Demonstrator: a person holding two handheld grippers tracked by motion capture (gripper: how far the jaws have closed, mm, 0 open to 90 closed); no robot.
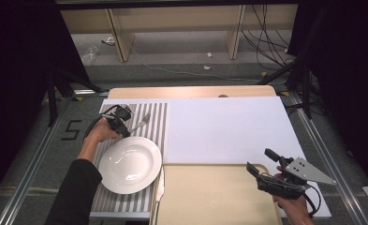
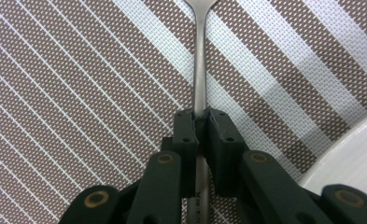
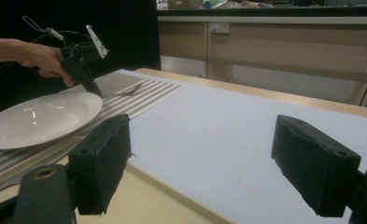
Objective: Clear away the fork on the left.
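The fork (image 1: 141, 123) is lain flat on the striped placemat (image 1: 156, 117), just beyond the far rim of the white plate (image 1: 130, 164), with its tines pointed away from the person. Its handle is clamped between the pads of the left hand-held gripper (image 1: 125, 132), whose jaws are seen pressed against the metal stem in the left gripper view (image 2: 199, 126); there the fork (image 2: 200, 56) runs straight up from the jaws across the brown-and-white weave. The left hand (image 1: 99, 131) is bent at the wrist and the gripper is angled down toward the mat.

The right hand-held gripper (image 1: 259, 164) is held level above the near right corner of the beige tray (image 1: 209, 197), its jaws spread wide with nothing between them, as the right gripper view (image 3: 200, 168) makes plain. That view also gives a side-on look at the left gripper (image 3: 97, 91) tipped steeply down at the plate's (image 3: 41, 119) edge. A knife (image 1: 159, 187) is seen between plate and tray on the white-covered bench (image 1: 228, 126).
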